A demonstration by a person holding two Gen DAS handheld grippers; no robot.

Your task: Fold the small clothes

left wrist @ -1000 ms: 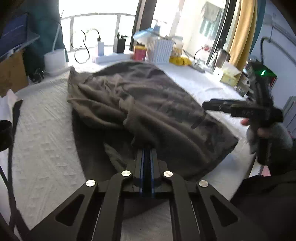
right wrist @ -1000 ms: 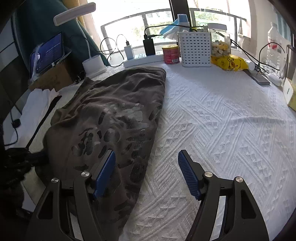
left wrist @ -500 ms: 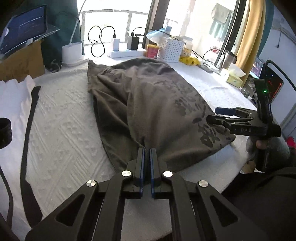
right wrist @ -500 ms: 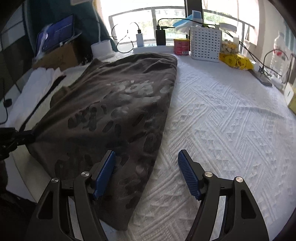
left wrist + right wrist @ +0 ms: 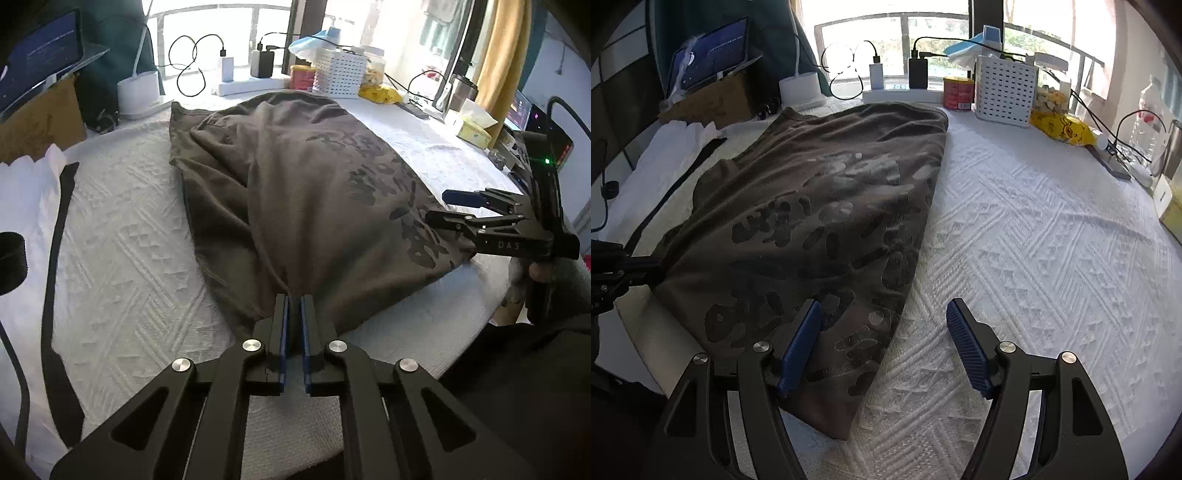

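A table covered by a white textured cloth [image 5: 1052,236] fills most of both views. On its left half a dark brown T-shirt [image 5: 295,192] with a darker printed pattern is spread, reaching from the near edge of the table towards the window; in the right wrist view its straight side edge is seen running diagonally, with bare cloth to the right of it. A white garment with a black strap [image 5: 55,236] lies beside the shirt on the far left.

Along the back of the table a white perforated basket [image 5: 1004,88], a round white lamp base [image 5: 801,90], a red can [image 5: 957,93], a yellow packet [image 5: 1063,127] and a power strip with chargers [image 5: 901,94] are lined up under the window. A laptop [image 5: 40,62] is propped on a cardboard box at the left.

The left gripper [image 5: 294,306] is at the shirt's near hem. Its jaws have just been opening slightly: a narrow gap is seen between the blue pads, and a fold of the hem rises into that gap; whether the pads press on it cannot be told.

The right gripper [image 5: 882,317] is held wide, with nothing gripped. It hovers at the shirt's near right corner, one finger [image 5: 799,347] over the fabric and the other over the white cloth. In the left wrist view a hand [image 5: 543,273] is seen holding it.
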